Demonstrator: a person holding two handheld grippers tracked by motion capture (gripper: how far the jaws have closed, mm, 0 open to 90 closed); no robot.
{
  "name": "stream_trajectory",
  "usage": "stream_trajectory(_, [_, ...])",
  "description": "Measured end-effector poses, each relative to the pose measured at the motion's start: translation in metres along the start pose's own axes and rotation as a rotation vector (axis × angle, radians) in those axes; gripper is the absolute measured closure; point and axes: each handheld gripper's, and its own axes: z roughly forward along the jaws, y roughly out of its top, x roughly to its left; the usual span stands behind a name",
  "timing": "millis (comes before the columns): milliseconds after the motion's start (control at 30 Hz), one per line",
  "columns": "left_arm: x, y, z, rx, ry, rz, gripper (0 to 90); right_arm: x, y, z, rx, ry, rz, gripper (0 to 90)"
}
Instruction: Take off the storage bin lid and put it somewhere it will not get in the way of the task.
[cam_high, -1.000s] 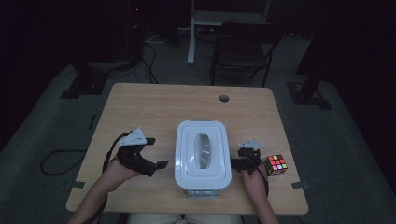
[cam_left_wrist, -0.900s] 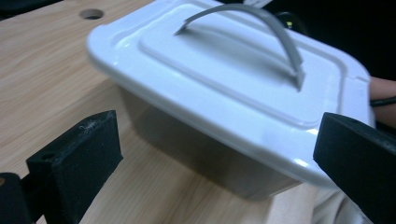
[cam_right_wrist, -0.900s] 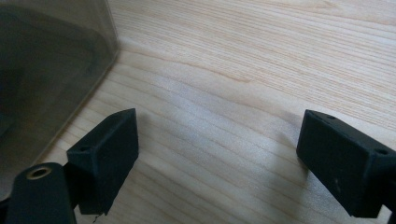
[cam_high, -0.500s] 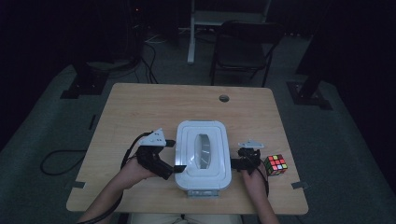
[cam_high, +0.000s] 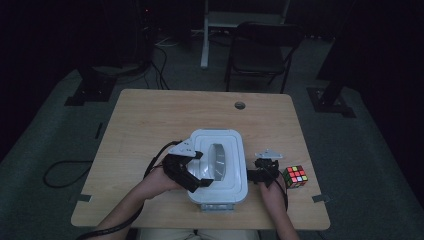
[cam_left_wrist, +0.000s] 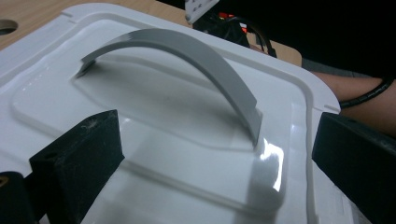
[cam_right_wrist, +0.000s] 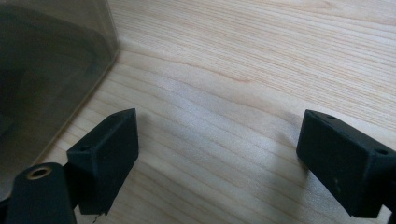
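**Left gripper over lid handle**

Left gripper spread wide over box lid, handle at 12 o'clock. Right gripper wide apart on surface, at 3 o'clock of box. Risk: missing the arched handle, skidding off glossy lid.

1. Counter: I log a light wood top with a round cable hole near its far edge.
2. White lidded container: near-centre.
3. Colour cube: near-right, just beside my right hand.
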Motion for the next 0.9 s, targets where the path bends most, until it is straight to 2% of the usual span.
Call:
stream_trajectory(100, [0.001,0.004,0.005,0.010,0.008,0.000,2.8,0.000,0.000,0.000,0.001,0.000,0.000,12.6])
stream_trajectory(133, [0.002,0.006,0.007,0.006,0.002,-0.006,6.6,0.000,0.000,0.000,0.000,0.000,0.000,12.6])
stream_trajectory(367, [0.003,0.015,0.020,0.032,-0.006,-0.004,6.8,0.000,0.000,0.000,0.001,0.000,0.000,12.6])
stream_trajectory(500, [0.004,0.018,0.025,0.010,-0.024,-0.020,13.8,0.000,0.000,0.000,0.000,0.000,0.000,12.6])
stream_trajectory(700, [0.004,0.016,0.031,0.036,-0.008,0.001,25.1,0.000,0.000,0.000,0.001,0.000,0.000,12.6])
stream_trajectory(900, [0.003,0.021,0.033,0.045,-0.003,-0.008,33.7,0.000,0.000,0.000,0.001,0.000,0.000,12.6])
